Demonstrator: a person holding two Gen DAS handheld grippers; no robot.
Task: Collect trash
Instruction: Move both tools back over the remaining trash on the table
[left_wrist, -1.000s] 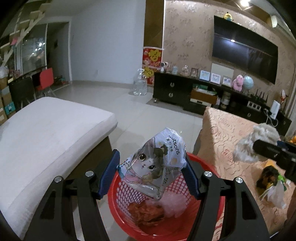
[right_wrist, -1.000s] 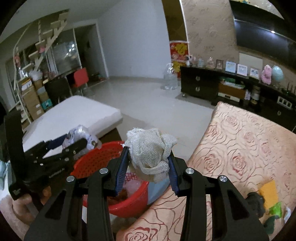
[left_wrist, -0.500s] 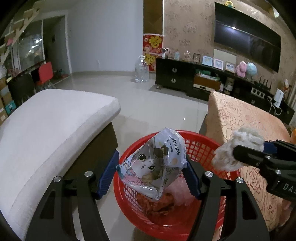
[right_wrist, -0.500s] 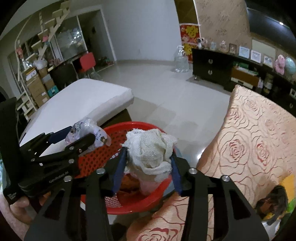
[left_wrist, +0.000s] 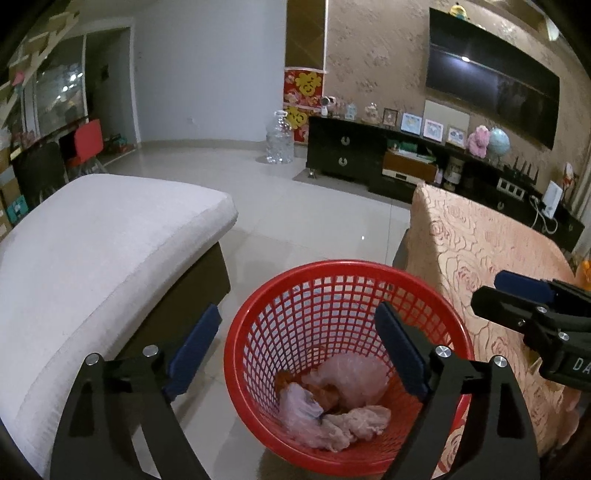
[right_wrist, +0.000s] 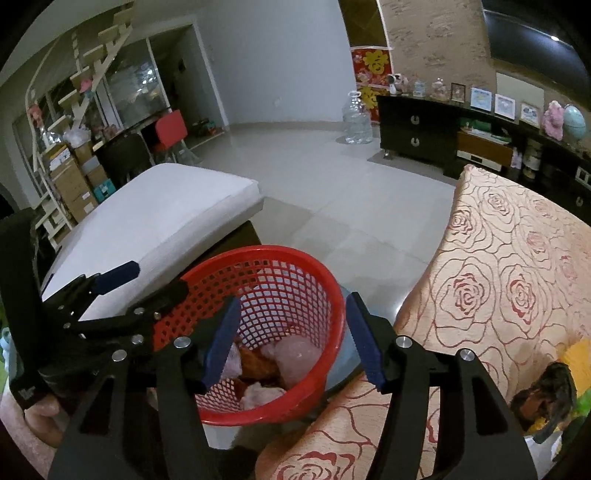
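Observation:
A red mesh basket (left_wrist: 332, 295) stands on the floor between the sofa and the table; in the right wrist view the red basket (right_wrist: 325, 295) sits just ahead. At its bottom lie the plastic bag (left_wrist: 299, 410), the white cloth wad (left_wrist: 364, 421) and other crumpled trash (left_wrist: 354, 376). My left gripper (left_wrist: 297, 341) hangs over the basket, its jaws opening, nothing between them. My right gripper (right_wrist: 291, 338) is above the basket's near side, jaws opening and empty. Each gripper shows in the other's view: the right gripper (left_wrist: 524, 295), the left gripper (right_wrist: 122, 280).
A white sofa cushion (left_wrist: 99, 243) lies to the left of the basket. A table with a rose-patterned cloth (right_wrist: 509, 288) is on the right, with dark and yellow scraps (right_wrist: 554, 384) near its right edge. Beyond are the tiled floor and a dark TV cabinet (left_wrist: 369, 155).
The left gripper let go of the cat-print bag and the right let go of the white cloth wad; both dropped into the basket. Both sets of jaws stand wider.

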